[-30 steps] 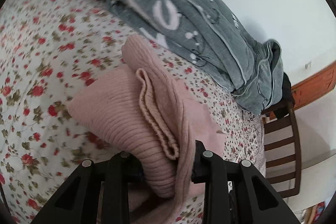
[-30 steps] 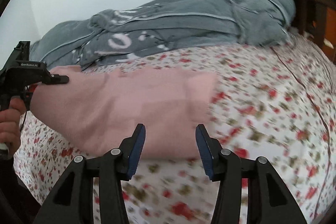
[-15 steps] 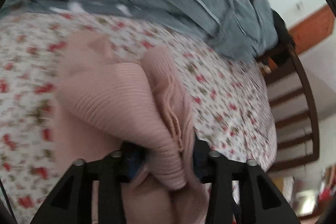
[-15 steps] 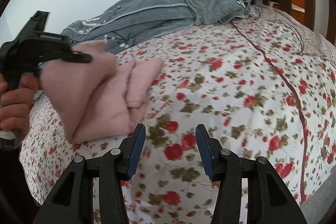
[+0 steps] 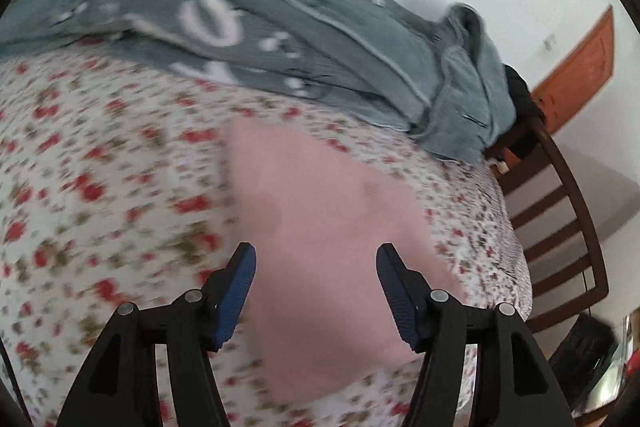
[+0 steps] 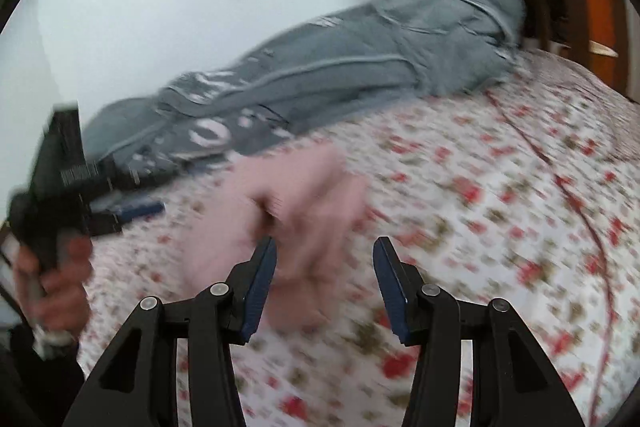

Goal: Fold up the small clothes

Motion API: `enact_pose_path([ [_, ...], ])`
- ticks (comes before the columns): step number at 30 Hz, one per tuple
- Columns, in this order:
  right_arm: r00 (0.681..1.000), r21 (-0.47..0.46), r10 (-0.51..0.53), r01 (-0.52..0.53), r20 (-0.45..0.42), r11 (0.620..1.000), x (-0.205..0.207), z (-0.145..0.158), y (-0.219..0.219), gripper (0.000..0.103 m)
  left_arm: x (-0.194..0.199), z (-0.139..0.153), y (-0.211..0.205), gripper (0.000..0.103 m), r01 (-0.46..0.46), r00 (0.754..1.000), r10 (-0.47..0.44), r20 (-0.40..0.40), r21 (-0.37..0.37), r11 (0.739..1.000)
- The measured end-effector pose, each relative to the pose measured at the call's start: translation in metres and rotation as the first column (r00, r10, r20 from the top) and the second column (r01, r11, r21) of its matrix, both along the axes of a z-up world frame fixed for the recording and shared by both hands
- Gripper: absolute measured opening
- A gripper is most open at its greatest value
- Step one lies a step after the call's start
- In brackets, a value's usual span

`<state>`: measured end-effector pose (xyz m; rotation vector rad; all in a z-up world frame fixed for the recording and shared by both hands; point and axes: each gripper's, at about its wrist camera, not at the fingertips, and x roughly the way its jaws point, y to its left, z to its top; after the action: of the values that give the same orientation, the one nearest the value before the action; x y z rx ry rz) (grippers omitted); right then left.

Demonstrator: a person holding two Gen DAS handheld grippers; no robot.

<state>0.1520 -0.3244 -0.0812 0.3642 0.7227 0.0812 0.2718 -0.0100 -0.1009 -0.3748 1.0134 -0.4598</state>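
Note:
A pink knitted garment [image 5: 320, 219] lies folded on the floral bedsheet [image 5: 100, 167], blurred by motion. My left gripper [image 5: 316, 263] is open and empty, its jaws spread just above the near part of the garment. In the right wrist view the garment [image 6: 296, 203] lies ahead of my right gripper [image 6: 324, 263], which is open and empty. The left gripper [image 6: 132, 207] shows there at the left, held by a hand, apart from the garment.
A grey robe with white lettering [image 5: 280, 27] lies along the wall at the back of the bed; it also shows in the right wrist view [image 6: 360, 67]. A dark wooden chair [image 5: 560, 219] stands at the bed's right end.
My left gripper has opened and let go of the pink garment, which now lies on the sheet. My right gripper has swung back toward the garment, still open.

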Motion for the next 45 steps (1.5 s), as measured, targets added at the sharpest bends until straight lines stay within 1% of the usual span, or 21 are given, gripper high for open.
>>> enact_pose_path([
  [4, 1.000, 0.013, 0.015, -0.015, -0.005, 1.000, 0.032, -0.014, 0.022, 0.055, -0.007, -0.021, 0.036, 0.061, -0.057, 0.997, 0.056, -0.054, -0.017, 0.998],
  [5, 1.000, 0.004, 0.007, -0.006, -0.028, 1.000, 0.039, -0.021, 0.025, 0.051, -0.008, -0.024, 0.041, 0.061, -0.063, 0.996, 0.062, -0.061, -0.021, 0.998],
  [6, 0.999, -0.008, 0.011, -0.012, -0.053, 1.000, 0.047, -0.031, 0.029, 0.018, -0.011, -0.028, 0.050, 0.061, -0.075, 0.995, 0.073, -0.072, -0.028, 0.997],
  [7, 0.996, -0.010, 0.039, -0.040, -0.076, 0.999, 0.053, -0.040, 0.034, 0.008, -0.015, -0.030, 0.054, 0.061, -0.080, 0.994, 0.077, -0.076, -0.032, 0.996],
  [9, 0.997, -0.074, 0.032, -0.037, -0.069, 0.997, 0.049, -0.046, 0.038, 0.008, -0.020, -0.034, 0.058, 0.061, -0.085, 0.994, 0.083, -0.078, -0.033, 0.996],
  [10, 0.998, -0.075, 0.026, -0.030, -0.052, 0.997, 0.042, -0.043, 0.036, 0.007, -0.022, -0.035, 0.060, 0.061, -0.084, 0.994, 0.082, -0.076, -0.033, 0.996],
  [13, 0.999, 0.061, -0.001, -0.001, 0.034, 0.998, 0.006, -0.028, 0.015, 0.006, -0.027, -0.037, 0.061, 0.062, -0.053, 0.996, 0.050, -0.069, -0.045, 0.998],
  [15, 0.997, 0.033, -0.036, 0.034, 0.070, 0.999, -0.009, -0.030, 0.014, 0.005, -0.027, -0.040, 0.054, 0.063, -0.024, 0.998, 0.019, -0.067, -0.071, 0.997],
  [16, 0.998, -0.012, -0.046, 0.047, 0.051, 0.999, -0.007, -0.039, 0.017, 0.005, -0.027, -0.041, 0.050, 0.063, -0.017, 0.998, 0.012, -0.070, -0.071, 0.997],
  [17, 0.998, -0.059, -0.062, 0.061, -0.020, 0.996, 0.003, -0.057, 0.019, 0.005, -0.026, -0.043, 0.040, 0.063, 0.002, 0.997, -0.007, -0.074, -0.073, 0.997],
  [19, 0.991, -0.037, -0.066, 0.062, -0.118, 0.997, 0.020, -0.085, 0.017, 0.005, -0.028, -0.042, 0.024, 0.063, 0.048, 0.996, -0.053, -0.069, -0.081, 0.996],
  [22, 0.994, -0.059, -0.066, 0.061, -0.086, 0.996, 0.018, -0.083, 0.017, 0.006, -0.039, -0.036, 0.003, 0.063, 0.121, 0.992, -0.121, -0.017, -0.045, 0.992],
  [24, 0.995, -0.111, -0.055, 0.046, -0.079, 0.993, 0.019, -0.078, 0.021, 0.008, -0.047, -0.040, -0.010, 0.067, 0.130, 0.991, -0.130, 0.022, 0.020, 0.991],
  [26, 0.995, -0.159, -0.037, 0.022, -0.094, 0.987, 0.022, -0.081, 0.025, 0.008, -0.048, -0.053, -0.018, 0.067, 0.137, 0.991, -0.137, 0.000, 0.043, 0.990],
  [28, 0.995, -0.177, -0.041, 0.024, -0.093, 0.984, 0.020, -0.082, 0.024, 0.011, -0.049, -0.082, -0.034, 0.068, 0.170, 0.982, -0.160, -0.098, 0.110, 0.979],
  [31, 0.996, -0.192, -0.051, 0.035, -0.080, 0.981, 0.011, -0.077, 0.023, 0.020, -0.060, -0.081, -0.041, 0.068, 0.183, 0.983, -0.184, -0.009, 0.190, 0.965],
  [32, 0.996, -0.195, -0.051, 0.035, -0.076, 0.980, 0.009, -0.073, 0.023, 0.023, -0.061, -0.076, -0.041, 0.068, 0.194, 0.980, -0.197, -0.005, 0.212, 0.958],
  [36, 0.998, -0.169, -0.040, 0.033, -0.039, 0.985, 0.004, -0.053, 0.011, 0.045, -0.059, -0.055, -0.032, 0.067, 0.199, 0.978, -0.208, 0.032, 0.187, 0.962],
  [38, 0.999, -0.145, -0.041, 0.040, -0.007, 0.989, 0.007, -0.037, 0.002, 0.050, -0.054, -0.046, -0.026, 0.067, 0.179, 0.979, -0.194, 0.061, 0.197, 0.964],
  [41, 0.999, -0.119, -0.048, 0.051, 0.024, 0.992, 0.019, -0.021, -0.006, 0.065, -0.036, -0.042, -0.020, 0.067, 0.149, 0.985, -0.160, 0.058, 0.158, 0.976],
  [45, 1.000, -0.082, 0.003, -0.004, -0.018, 0.997, 0.053, -0.020, -0.007, 0.066, -0.007, -0.050, -0.019, 0.067, 0.126, 0.992, -0.125, -0.011, 0.041, 0.991],
])
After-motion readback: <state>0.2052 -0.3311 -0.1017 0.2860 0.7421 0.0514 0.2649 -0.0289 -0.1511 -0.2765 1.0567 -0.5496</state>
